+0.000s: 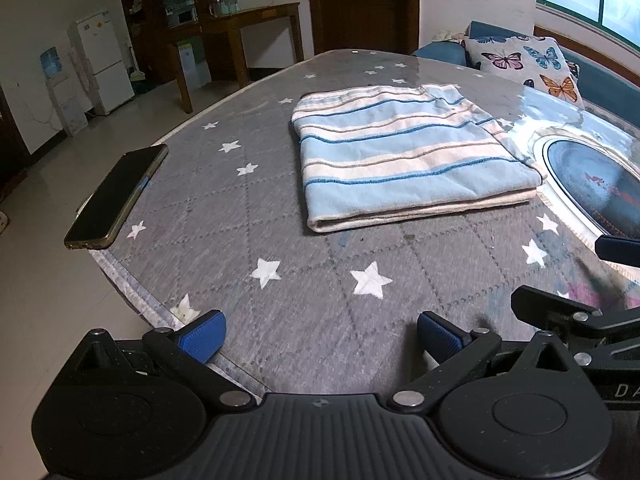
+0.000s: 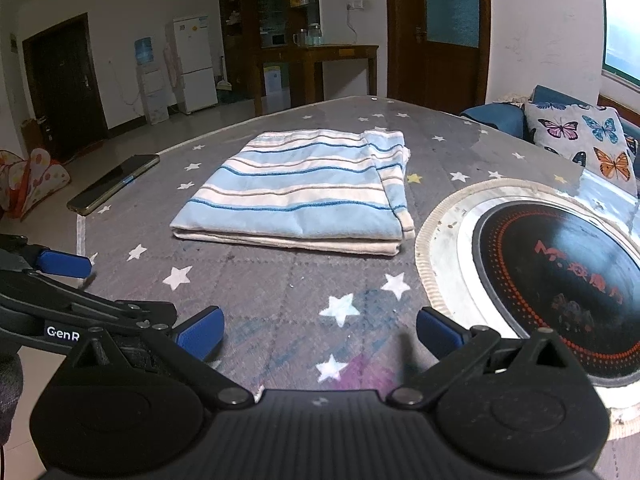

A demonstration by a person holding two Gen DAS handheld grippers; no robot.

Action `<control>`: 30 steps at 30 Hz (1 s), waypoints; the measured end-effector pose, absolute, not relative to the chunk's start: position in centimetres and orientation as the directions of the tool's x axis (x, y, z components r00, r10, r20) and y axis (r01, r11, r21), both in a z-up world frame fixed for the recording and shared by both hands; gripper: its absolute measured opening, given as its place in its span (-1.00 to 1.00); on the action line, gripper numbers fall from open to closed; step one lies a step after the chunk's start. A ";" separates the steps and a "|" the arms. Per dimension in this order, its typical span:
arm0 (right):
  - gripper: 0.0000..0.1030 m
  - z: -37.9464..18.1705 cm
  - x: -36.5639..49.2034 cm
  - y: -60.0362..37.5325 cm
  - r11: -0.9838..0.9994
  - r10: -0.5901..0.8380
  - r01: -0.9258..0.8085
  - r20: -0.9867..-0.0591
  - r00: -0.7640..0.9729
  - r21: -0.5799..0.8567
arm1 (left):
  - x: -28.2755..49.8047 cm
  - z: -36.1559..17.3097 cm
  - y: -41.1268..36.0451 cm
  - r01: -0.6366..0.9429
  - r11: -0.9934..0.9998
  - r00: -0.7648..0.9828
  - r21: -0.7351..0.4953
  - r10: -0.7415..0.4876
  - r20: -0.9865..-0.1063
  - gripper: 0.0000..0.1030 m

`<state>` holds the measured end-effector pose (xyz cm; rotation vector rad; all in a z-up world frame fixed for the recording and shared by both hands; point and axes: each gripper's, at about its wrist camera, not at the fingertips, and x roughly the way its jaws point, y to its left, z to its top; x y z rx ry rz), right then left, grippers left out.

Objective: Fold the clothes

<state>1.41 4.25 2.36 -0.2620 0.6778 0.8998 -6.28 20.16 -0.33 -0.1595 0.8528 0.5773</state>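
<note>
The left gripper [image 1: 318, 338] and right gripper [image 2: 318, 334] are hovering side by side over the bench's [image 1: 312, 320] near edge, jaws spread wide and gripping nothing. The striped cloth [image 2: 304, 196] is lying well ahead, already folded into a flat rectangle beside the round cooktop [image 2: 560, 280], so the fold is probably finished. A phone [image 1: 116, 196] is sitting at the left edge.

— Any writing you can make out?
— "GenR", white letters on the black body of the left gripper [image 2: 64, 334]. On the right gripper [image 1: 624, 390], just "DA", cut off at the edge.
— And the round cooktop [image 2: 560, 280] set in the worktop?
— Red characters on the black glass, too blurred to read.
</note>
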 end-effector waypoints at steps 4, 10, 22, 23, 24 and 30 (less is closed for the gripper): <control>1.00 2.2 1.3 4.1 0.615 0.626 -0.786 -0.647 0.435 0.067 | -6.4 -0.3 20.1 -0.539 0.837 0.518 0.091 0.415 -0.748 1.00; 1.00 2.0 1.1 3.9 0.619 0.623 -0.782 -0.651 0.434 0.071 | -6.5 -0.2 19.9 -0.539 0.837 0.519 0.094 0.417 -0.746 1.00; 1.00 2.1 0.9 3.8 0.625 0.621 -0.777 -0.651 0.436 0.075 | -6.6 -0.4 19.9 -0.543 0.835 0.521 0.087 0.416 -0.745 1.00; 1.00 2.1 0.9 3.8 0.625 0.620 -0.777 -0.652 0.436 0.075 | -6.6 -0.4 19.9 -0.543 0.835 0.521 0.086 0.416 -0.745 1.00; 1.00 2.1 0.9 3.8 0.626 0.620 -0.777 -0.652 0.437 0.074 | -6.6 -0.4 19.9 -0.543 0.835 0.521 0.086 0.416 -0.745 1.00; 1.00 2.0 1.0 3.8 0.629 0.617 -0.773 -0.655 0.435 0.079 | -6.5 -0.5 19.9 -0.542 0.836 0.522 0.087 0.416 -0.745 1.00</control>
